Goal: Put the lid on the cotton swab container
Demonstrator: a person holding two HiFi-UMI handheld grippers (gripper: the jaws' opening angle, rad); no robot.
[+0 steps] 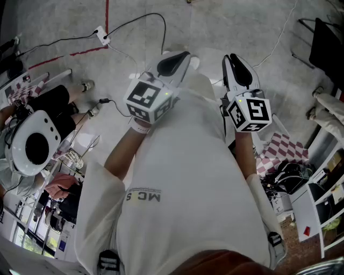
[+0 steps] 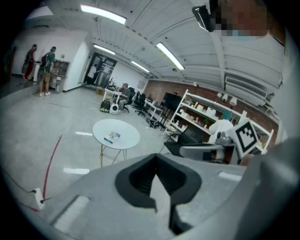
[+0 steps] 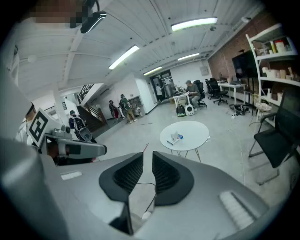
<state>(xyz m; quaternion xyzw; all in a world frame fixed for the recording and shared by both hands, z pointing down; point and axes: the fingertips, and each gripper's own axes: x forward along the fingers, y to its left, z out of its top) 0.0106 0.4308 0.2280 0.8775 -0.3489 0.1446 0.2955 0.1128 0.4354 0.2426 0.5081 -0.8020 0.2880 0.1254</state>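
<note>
No cotton swab container or lid can be made out in any view. A person in a white T-shirt holds both grippers out in front of the chest, above the floor. My left gripper [image 1: 180, 56] [image 2: 155, 157] has its black pads meeting at the tips, with nothing held. My right gripper [image 1: 234, 59] [image 3: 147, 157] shows a narrow gap between its pads, and only floor is seen through it. A round white table [image 2: 126, 136] [image 3: 194, 133] stands some way ahead with a small box [image 2: 111, 137] [image 3: 175, 138] on it.
Cables and a white power strip [image 1: 102, 35] lie on the grey floor beside a red tape line [image 1: 106, 16]. A seated person [image 1: 54, 105] is at left, a checkered cloth [image 1: 285, 150] at right. Shelving [image 2: 201, 112] and a black chair [image 3: 276, 136] stand further off.
</note>
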